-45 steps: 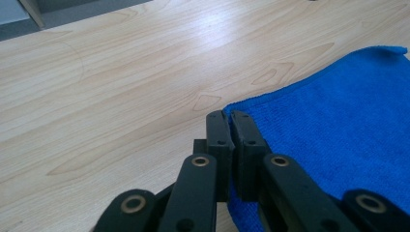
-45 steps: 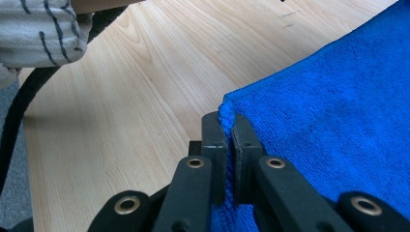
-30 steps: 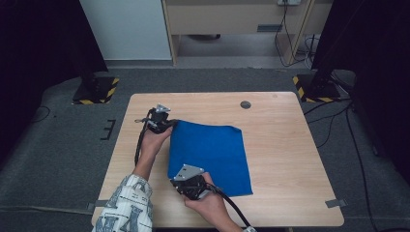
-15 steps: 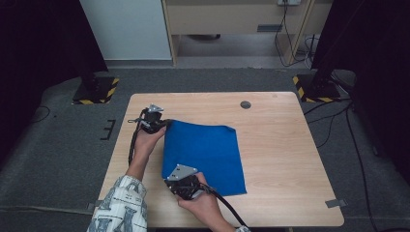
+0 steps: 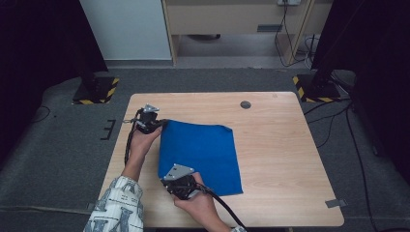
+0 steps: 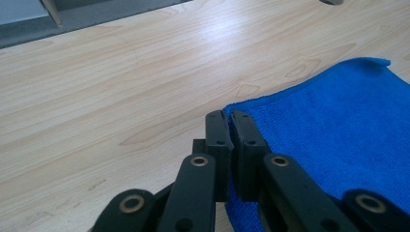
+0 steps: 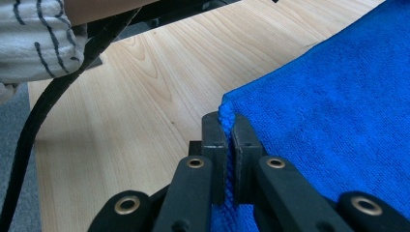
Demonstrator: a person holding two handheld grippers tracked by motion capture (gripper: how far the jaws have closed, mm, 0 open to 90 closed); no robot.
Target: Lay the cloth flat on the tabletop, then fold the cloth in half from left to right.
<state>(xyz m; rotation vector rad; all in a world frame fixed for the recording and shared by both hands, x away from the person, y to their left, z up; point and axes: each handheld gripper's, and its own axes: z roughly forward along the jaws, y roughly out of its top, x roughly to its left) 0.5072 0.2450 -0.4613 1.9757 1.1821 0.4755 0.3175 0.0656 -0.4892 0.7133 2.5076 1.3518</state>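
Note:
A blue cloth (image 5: 200,154) lies flat on the wooden table (image 5: 280,159), left of its middle. My left gripper (image 5: 160,123) is at the cloth's far left corner, jaws shut on that corner (image 6: 231,118). Down at the near left corner, my right gripper (image 5: 165,176) is shut on the cloth's edge, and a fold of blue pile (image 7: 226,113) stands pinched between its pads. From each grip the cloth (image 6: 338,135) (image 7: 338,96) spreads away to the right. Both grippers sit low, close to the tabletop.
A dark round grommet (image 5: 245,104) sits in the table near its far edge. Bare wood lies right of the cloth and beyond it. The left forearm in a patterned sleeve (image 5: 116,205) crosses the near left corner. Striped stand bases (image 5: 96,91) (image 5: 314,87) rest on the floor behind.
Both grippers and the cloth have shifted a little to the left across the table, most of it in the first half second. The jaws have stayed shut on the corners.

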